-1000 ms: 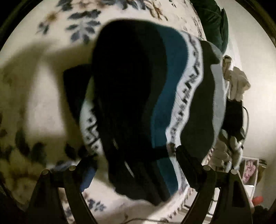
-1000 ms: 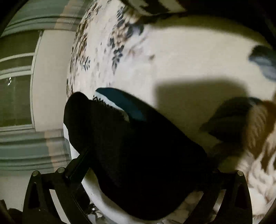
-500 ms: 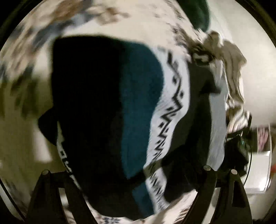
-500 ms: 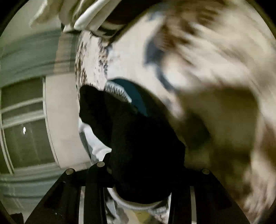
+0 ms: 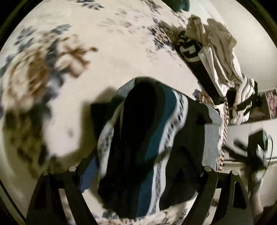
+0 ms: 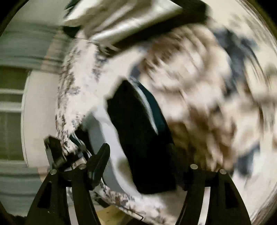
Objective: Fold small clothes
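Note:
A folded knit sweater [image 5: 152,131], black with a teal band and a white patterned stripe, lies on the floral bedspread [image 5: 103,57] near the bed's edge. My left gripper [image 5: 135,157] hovers over it with its jaws wide, one finger on each side of the fold, and I see no pinch on the cloth. In the right wrist view the sweater [image 6: 138,131] shows mostly black, with a grey-white panel beside it. My right gripper [image 6: 140,152] is above it with its jaws opening; its left finger stands clear of the fabric and its right finger is hidden in the dark cloth.
A heap of pale and striped clothes [image 5: 216,57] lies at the bed's far right edge, and the same clothes heap [image 6: 129,22] shows blurred. A green cushion [image 5: 176,4] sits at the top. Beyond the edge are a shelf [image 5: 270,107], a dark corded device [image 5: 256,147] and a window [image 6: 10,103].
Both grippers have drawn back and up from the sweater, which now looks smaller. The right jaws narrowed and then widened again. Both views have rolled.

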`<state>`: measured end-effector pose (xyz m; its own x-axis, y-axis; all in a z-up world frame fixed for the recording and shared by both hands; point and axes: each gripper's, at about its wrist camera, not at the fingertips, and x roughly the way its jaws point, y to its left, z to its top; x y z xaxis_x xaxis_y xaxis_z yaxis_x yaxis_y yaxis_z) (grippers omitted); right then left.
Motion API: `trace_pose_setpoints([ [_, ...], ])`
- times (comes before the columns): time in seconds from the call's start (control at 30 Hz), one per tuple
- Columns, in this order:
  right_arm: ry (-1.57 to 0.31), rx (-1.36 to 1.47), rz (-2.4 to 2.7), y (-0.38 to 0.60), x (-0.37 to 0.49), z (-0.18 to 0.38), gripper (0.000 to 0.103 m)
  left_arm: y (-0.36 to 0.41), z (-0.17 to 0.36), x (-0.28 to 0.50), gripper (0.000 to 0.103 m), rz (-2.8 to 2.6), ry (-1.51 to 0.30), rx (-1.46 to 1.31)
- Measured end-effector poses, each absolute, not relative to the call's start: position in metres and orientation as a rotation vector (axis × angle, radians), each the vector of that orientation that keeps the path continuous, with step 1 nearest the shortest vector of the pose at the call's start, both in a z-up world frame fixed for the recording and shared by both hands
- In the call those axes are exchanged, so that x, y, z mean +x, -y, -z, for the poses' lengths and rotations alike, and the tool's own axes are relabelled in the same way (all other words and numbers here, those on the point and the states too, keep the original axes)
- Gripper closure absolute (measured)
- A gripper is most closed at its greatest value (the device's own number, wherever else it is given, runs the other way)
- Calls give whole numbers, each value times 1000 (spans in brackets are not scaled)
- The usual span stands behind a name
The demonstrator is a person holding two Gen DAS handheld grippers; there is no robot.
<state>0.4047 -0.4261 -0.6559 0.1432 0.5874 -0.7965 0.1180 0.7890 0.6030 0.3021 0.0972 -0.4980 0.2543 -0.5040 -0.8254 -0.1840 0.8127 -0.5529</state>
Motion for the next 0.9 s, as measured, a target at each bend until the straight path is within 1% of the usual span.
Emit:
trace_pose_setpoints([
  [0.1, -1413, 562, -459, 405, 444, 664, 33, -101, 489, 287, 16, 185, -1288, -655],
  [0.2, -1473, 589, -536, 377, 473, 689, 34, -98, 483, 288, 16, 151, -1263, -660],
  [0.23, -1478, 595, -539, 370, 480, 694, 54, -98, 482, 288, 16, 153, -1255, -666],
  [0.27, -1462, 593, -541, 364, 486, 693, 88, -97, 481, 290, 16, 144, -1251, -669],
  [0.33, -1404, 504, -531, 348, 492, 681, 90, -96, 479, 294, 16, 147, -1235, -677],
  [0.43, -1307, 390, -514, 336, 490, 648, 91, -92, 480, 303, 16, 144, -1227, -675],
  [0.53, -1288, 325, -482, 329, 499, 638, 91, -89, 488, 310, 16, 127, -1230, -688],
  [0.7, -1393, 216, -348, 328, 519, 681, 91, -91, 515, 318, 17, 54, -1288, -726],
  [0.77, -1414, 235, -353, 327, 520, 688, 90, -92, 526, 320, 17, 53, -1292, -765],
  [0.83, -1429, 273, -375, 332, 518, 688, 88, -89, 529, 319, 18, 80, -1254, -801],
  [0.87, -1432, 292, -380, 334, 518, 687, 85, -85, 528, 319, 32, 127, -1216, -823],
  [0.9, -1441, 326, -388, 339, 516, 686, 85, -81, 526, 320, 54, 150, -1209, -818],
])
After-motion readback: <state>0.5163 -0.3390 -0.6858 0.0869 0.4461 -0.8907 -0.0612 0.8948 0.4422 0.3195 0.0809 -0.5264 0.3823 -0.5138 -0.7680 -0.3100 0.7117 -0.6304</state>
